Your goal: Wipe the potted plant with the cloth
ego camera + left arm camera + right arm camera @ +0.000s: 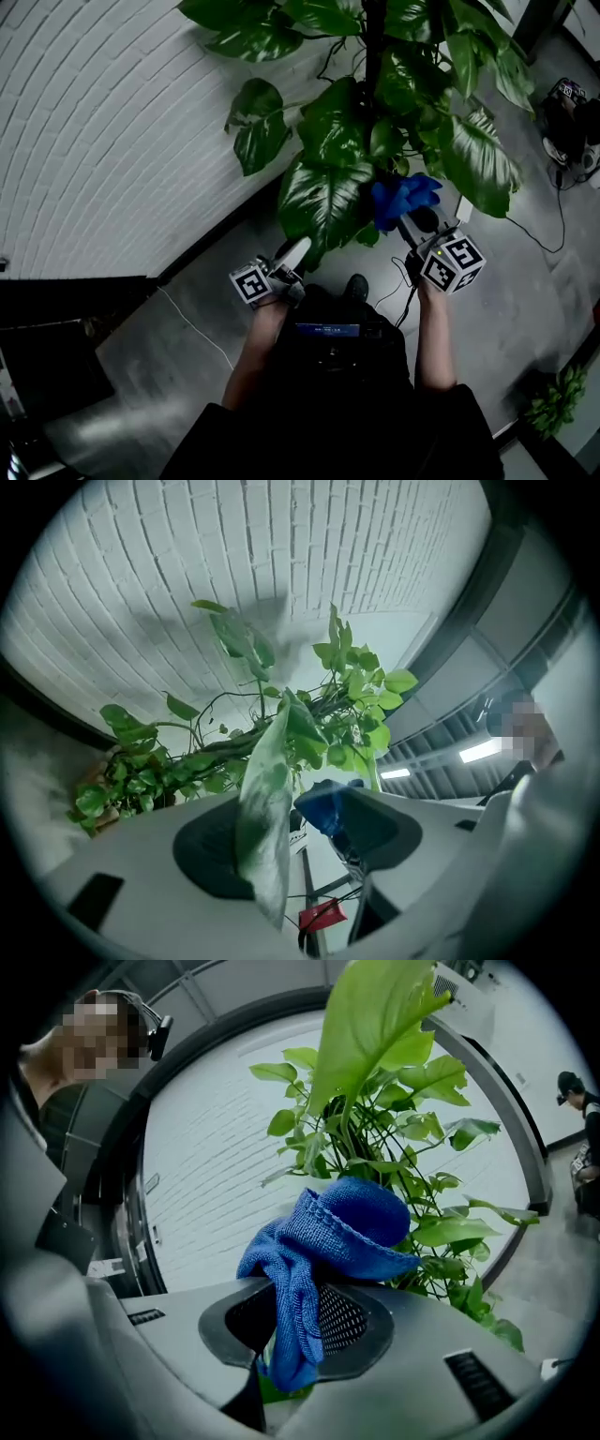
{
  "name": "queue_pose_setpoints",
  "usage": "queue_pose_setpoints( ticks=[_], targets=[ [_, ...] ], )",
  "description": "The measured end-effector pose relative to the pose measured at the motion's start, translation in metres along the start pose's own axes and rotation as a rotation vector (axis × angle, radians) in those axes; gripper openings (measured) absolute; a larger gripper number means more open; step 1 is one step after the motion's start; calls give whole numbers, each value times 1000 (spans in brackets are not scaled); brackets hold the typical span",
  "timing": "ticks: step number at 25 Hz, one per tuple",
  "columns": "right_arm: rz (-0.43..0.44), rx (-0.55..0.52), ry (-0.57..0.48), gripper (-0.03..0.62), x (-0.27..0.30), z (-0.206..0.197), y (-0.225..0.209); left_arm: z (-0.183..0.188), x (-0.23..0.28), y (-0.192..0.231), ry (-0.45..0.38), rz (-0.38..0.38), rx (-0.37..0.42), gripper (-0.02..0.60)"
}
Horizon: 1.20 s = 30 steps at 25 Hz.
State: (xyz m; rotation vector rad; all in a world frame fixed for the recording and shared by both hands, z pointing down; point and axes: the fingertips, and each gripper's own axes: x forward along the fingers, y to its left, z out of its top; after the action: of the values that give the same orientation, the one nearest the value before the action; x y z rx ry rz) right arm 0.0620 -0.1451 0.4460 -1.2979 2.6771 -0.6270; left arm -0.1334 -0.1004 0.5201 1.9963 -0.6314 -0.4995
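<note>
Person's forearms (436, 337) sit lowest in head view, one gripper each. Left gripper (292, 255): jaws spread, one big leaf (323, 202) of the potted plant (375, 112) hanging between them, close to one pad, gap to the other. Plant is at the floor (187, 319) edge by the white brick wall (112, 141). Right gripper (410, 223): clamped on the blue cloth (403, 195), which is bunched against foliage just right of that leaf.

Two claws, left claw (294, 253), right claw (409, 223); one cloth (403, 197); one potted plant (375, 122); one small plant (553, 398)
</note>
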Motion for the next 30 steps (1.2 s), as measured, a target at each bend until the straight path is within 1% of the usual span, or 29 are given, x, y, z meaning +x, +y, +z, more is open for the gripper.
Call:
queue_pose_setpoints(
  ticks=[2, 4, 5, 9, 11, 13, 18, 24, 30],
  targets=[
    [10, -22, 0, 109, 14, 2, -7, -1, 1, -4, 8, 0, 16, 285],
    [15, -35, 5, 108, 30, 3, -16, 1, 3, -10, 2, -22, 21, 223],
    [16, -35, 9, 109, 39, 2, -21, 3, 3, -12, 0, -32, 20, 209],
    [5, -36, 11, 109, 72, 2, -32, 6, 0, -13, 13, -61, -1, 174],
    [-1, -46, 21, 109, 87, 0, -38, 6, 0, -11, 12, -84, -30, 159],
    [0, -43, 55, 109, 100, -12, -42, 8, -3, -9, 2, -105, -63, 139],
    [26, -12, 151, 109, 108, -55, -34, 18, -7, -7, -12, -152, -124, 137],
    [61, 44, 215, 109, 92, -104, -9, 28, -8, -8, -20, -208, -183, 135],
    [97, 69, 247, 109, 76, -138, 18, 31, -6, -10, -24, -247, -234, 135]
  ],
)
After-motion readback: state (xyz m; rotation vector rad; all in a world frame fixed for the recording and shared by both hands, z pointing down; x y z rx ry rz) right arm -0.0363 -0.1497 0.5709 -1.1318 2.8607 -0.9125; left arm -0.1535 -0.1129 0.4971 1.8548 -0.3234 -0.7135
